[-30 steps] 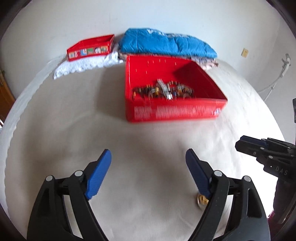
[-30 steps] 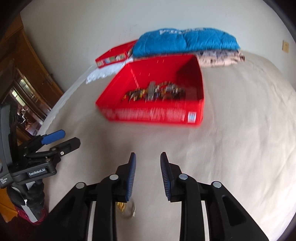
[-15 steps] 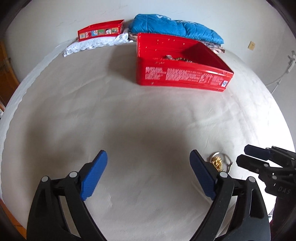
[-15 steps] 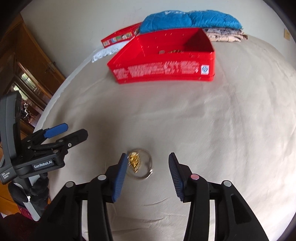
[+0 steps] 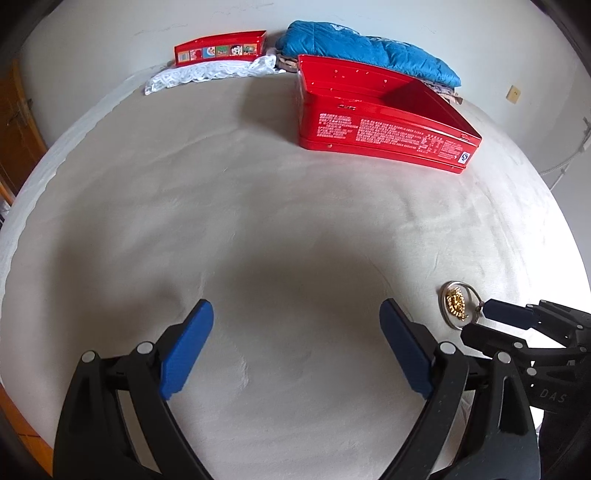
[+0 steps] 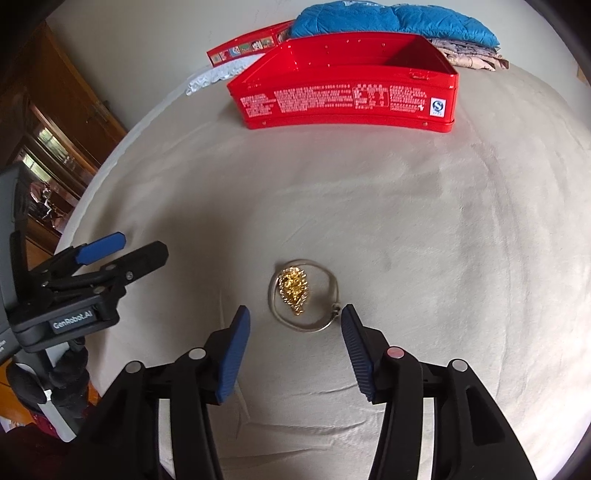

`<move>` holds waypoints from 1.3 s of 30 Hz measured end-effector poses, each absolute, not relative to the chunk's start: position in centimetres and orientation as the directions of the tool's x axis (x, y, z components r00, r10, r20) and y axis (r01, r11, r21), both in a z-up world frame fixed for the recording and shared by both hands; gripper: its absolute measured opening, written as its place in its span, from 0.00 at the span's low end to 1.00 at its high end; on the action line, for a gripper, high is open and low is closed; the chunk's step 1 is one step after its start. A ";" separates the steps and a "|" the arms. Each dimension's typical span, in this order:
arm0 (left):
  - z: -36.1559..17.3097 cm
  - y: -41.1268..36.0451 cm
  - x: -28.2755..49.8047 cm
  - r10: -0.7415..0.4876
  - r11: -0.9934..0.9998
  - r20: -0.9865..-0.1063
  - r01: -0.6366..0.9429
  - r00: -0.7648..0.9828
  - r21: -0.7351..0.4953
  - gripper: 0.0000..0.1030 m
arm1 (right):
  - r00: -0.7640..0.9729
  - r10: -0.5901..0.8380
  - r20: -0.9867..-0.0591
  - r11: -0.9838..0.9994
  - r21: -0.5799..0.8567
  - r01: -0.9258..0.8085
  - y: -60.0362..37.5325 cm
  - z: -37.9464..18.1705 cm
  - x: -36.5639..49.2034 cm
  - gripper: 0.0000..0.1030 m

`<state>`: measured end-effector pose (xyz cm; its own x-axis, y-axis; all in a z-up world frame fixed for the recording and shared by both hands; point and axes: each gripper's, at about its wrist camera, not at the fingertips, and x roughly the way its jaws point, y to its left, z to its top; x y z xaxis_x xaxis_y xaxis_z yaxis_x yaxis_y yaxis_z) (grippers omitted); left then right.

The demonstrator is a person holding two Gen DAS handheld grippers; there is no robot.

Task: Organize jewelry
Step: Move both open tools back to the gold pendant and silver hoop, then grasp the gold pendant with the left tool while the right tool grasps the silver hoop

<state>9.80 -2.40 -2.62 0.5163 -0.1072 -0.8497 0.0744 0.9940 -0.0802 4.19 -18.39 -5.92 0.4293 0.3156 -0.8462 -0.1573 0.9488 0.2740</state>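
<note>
The right gripper [image 6: 293, 323] is held open, low over the cream bed cover [image 6: 424, 229]. Nothing is gripped by it. A silver bangle [image 6: 303, 295] is seen lying flat on the cover just in front of the two blue pads [image 6: 231, 358]. A small heap of gold chain [image 6: 294, 290] is laid inside the bangle's ring. The right-hand pad seems to be touching the clasp of the bangle, but this cannot be told for sure.

The left gripper [image 5: 295, 321] is spread wide open, and nothing is held in it. It is kept off to the left of the bangle, with only bare cover between its pads.

A big red tin [image 6: 347, 96] is set farther back on the bed, open at the top. What is inside cannot be seen. A blue blanket [image 6: 391, 18] is folded behind it, and a smaller red box [image 5: 219, 48] is placed on white lace [image 5: 207, 72].
</note>
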 end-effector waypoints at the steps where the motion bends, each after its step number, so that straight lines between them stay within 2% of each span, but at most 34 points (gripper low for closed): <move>1: -2.7 -2.3 9.7 -0.108 0.994 -0.850 0.071 0.515 -0.083 0.88 | 0.430 0.310 -0.848 0.951 0.269 -0.155 -18.2 -6.1 4.3 0.51; 20: -2.6 -1.7 9.3 -0.130 0.991 -0.843 0.081 0.521 -0.103 0.88 | 0.451 0.220 -0.865 0.974 0.170 -0.149 -16.7 -6.5 5.0 0.53; 23: -2.4 -1.7 9.2 -0.124 0.992 -0.837 0.082 0.533 -0.095 0.88 | 0.444 0.234 -0.865 0.971 0.183 -0.154 -16.6 -6.5 5.1 0.59; 28: -2.3 -1.6 9.2 -0.125 0.992 -0.833 0.084 0.539 -0.095 0.88 | 0.455 0.200 -0.868 0.976 0.136 -0.170 -15.8 -6.7 5.3 0.61; 32: -2.4 -1.5 9.2 -0.128 0.992 -0.833 0.085 0.538 -0.098 0.88 | 0.469 0.170 -0.866 0.981 0.104 -0.164 -15.7 -6.8 5.6 0.46; 39: -2.7 -1.4 9.4 -0.137 0.990 -0.839 0.084 0.527 -0.109 0.88 | 0.474 0.210 -0.855 0.975 0.145 -0.169 -16.6 -6.0 5.3 0.46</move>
<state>9.44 -1.37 -2.67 0.5269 -0.1370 -0.8388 0.0836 0.9905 -0.1093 5.32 -16.60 -5.98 0.4742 0.2096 -0.8551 -0.1689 0.9749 0.1453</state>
